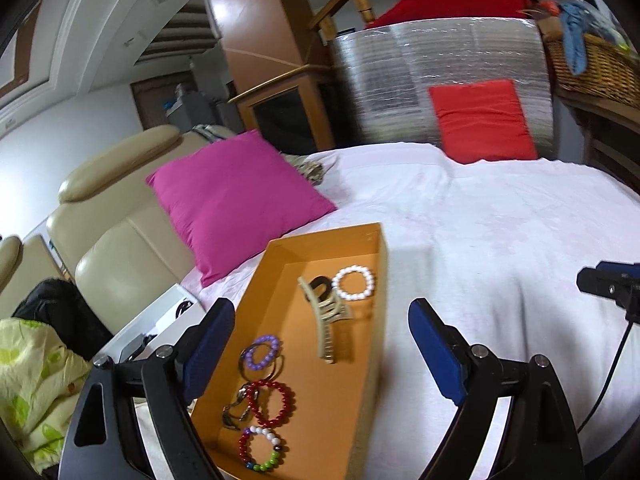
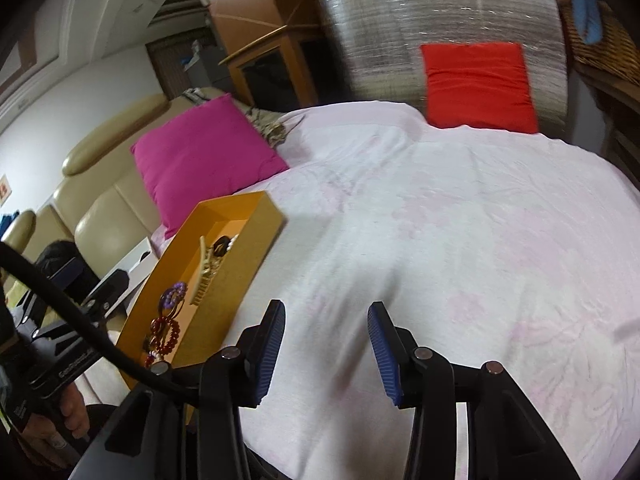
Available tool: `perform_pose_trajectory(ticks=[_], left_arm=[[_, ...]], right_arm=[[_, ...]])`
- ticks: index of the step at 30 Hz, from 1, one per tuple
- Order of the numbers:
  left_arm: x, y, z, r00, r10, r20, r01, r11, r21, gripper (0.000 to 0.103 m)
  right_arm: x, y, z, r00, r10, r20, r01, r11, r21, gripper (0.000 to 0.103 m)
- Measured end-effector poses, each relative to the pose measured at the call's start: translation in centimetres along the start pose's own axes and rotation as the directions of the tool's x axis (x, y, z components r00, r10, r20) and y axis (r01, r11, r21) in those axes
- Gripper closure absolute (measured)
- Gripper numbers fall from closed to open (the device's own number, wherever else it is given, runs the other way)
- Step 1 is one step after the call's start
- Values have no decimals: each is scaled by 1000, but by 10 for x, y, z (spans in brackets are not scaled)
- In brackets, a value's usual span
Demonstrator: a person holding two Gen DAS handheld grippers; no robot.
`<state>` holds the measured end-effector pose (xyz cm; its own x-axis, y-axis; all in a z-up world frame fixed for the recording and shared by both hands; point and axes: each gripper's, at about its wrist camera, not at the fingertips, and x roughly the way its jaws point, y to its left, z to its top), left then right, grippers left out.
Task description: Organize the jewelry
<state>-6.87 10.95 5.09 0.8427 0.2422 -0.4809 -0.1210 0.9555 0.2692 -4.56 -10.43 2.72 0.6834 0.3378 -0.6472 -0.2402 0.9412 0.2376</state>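
In an orange box on the bed: 4 bead bracelets, 1 hair claw, 1 metal piece. Box between the left gripper's fingers, spread wide, empty. Right gripper beside the box, fingers apart, empty.

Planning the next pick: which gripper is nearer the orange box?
Left. The left gripper hangs over the orange box; the right gripper is off to its side, above the sheet.
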Motion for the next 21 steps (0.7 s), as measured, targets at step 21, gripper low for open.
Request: perform_pose_trajectory(ticks=[21], left_arm=[[-16, -101, 7, 994, -111, -10, 111, 980, 166, 9]], right_arm=[[-53, -106, -21, 990, -128, 53, 119, 982, 147, 53]])
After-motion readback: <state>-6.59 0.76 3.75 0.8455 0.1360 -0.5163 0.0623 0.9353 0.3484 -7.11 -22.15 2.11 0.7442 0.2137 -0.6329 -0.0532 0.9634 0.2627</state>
